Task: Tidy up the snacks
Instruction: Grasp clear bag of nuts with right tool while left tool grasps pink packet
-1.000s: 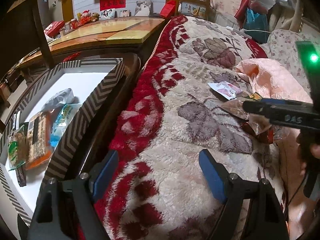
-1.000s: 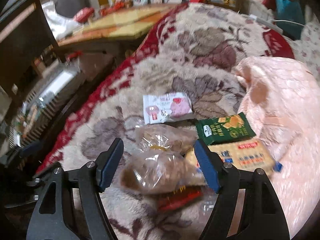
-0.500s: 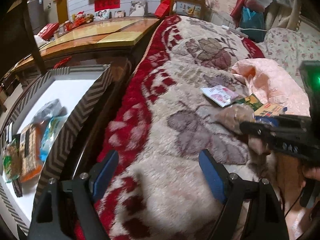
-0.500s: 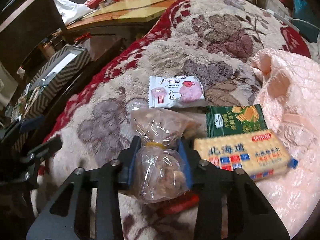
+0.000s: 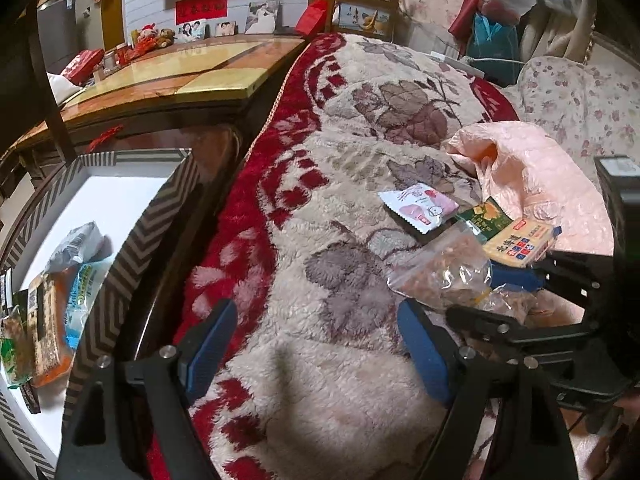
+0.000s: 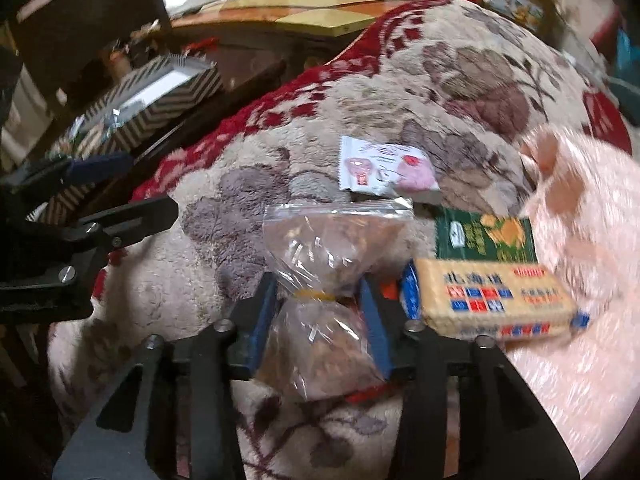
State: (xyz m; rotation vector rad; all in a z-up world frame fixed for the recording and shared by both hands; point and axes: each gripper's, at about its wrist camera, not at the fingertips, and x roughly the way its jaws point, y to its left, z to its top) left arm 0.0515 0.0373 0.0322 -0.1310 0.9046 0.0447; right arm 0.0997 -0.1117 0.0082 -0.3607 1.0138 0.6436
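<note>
A clear bag of brown snacks (image 6: 320,276), cinched at its waist by a yellow band, lies lengthwise along the right tool (image 6: 320,312), its sealed flat end pointing straight ahead of the tips. The right tool's blue pads pinch the bag just behind the band; its jaws have just been opening a little, yet the bag is between them and gripped. It sits over a plush floral blanket (image 6: 460,92). Just beyond the tips lies a white and pink packet (image 6: 384,170); to the right, a green packet (image 6: 486,236) and a yellow cracker pack (image 6: 494,300). The left tool (image 5: 316,348) stands spread wide and empty over the blanket, left of the bag, with a chevron-patterned box (image 5: 132,256) holding snacks at its left.
</note>
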